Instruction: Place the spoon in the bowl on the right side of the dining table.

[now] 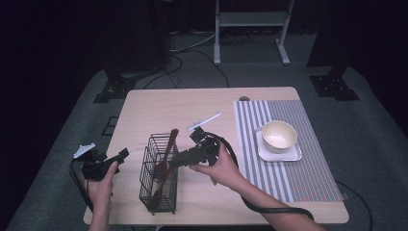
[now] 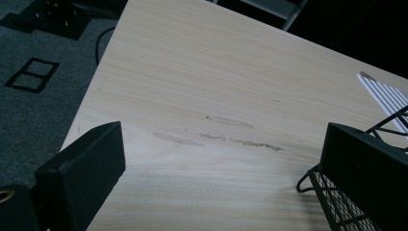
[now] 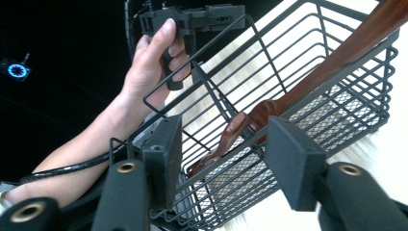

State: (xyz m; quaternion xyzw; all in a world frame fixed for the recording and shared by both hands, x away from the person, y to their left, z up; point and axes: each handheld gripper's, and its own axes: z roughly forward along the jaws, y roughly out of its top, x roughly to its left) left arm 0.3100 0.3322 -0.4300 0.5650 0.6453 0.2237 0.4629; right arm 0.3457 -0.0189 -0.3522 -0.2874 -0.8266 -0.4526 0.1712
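A black wire basket (image 1: pixel 159 173) stands at the near left of the wooden table (image 1: pixel 202 103), holding two dark wooden utensils (image 1: pixel 166 159) that lean across it. The right gripper (image 1: pixel 179 157) reaches in from the right at the basket's rim; in the right gripper view its jaws straddle the wire edge and the nearer utensil, half spread, pads not pressing. The left gripper (image 1: pixel 121 155) hovers left of the basket, jaws wide apart, holding nothing
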